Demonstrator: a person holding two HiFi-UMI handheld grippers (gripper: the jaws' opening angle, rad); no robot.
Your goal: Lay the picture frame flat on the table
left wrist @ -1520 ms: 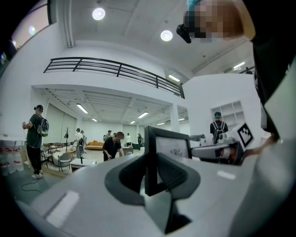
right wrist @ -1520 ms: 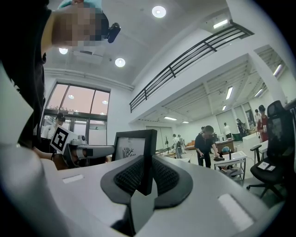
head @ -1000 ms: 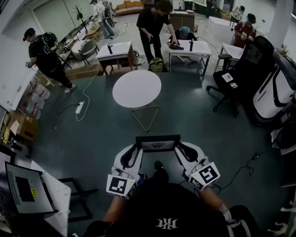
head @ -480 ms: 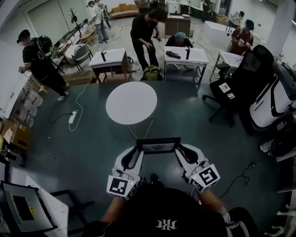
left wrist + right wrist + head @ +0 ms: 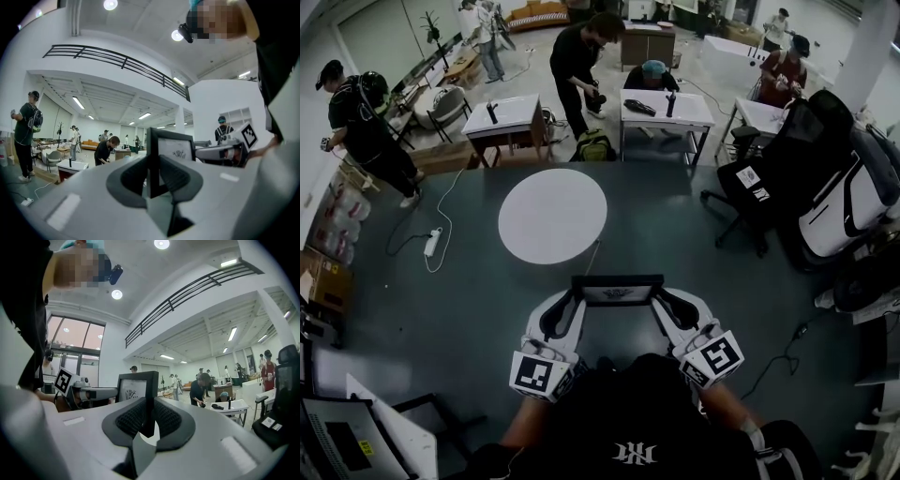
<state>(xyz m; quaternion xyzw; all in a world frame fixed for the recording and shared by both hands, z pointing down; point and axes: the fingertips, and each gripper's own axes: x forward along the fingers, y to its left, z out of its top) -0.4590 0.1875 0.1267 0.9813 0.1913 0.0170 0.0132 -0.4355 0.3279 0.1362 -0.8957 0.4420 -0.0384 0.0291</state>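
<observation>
Black rectangular picture frame (image 5: 617, 291) with a pale print: held roughly upright in the air, short of the round white bench (image 5: 551, 216). Left tongs (image 5: 573, 302) clamp its left edge, right tongs (image 5: 661, 302) its right. Best course, I judge: carry both level over the benchtop, tip evenly, and release only once flat.

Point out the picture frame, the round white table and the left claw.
picture frame (image 5: 617, 293), head view, its picture panel.
round white table (image 5: 551, 216), head view, bare top.
left claw (image 5: 152, 172), left gripper view, between its fingertips.
</observation>
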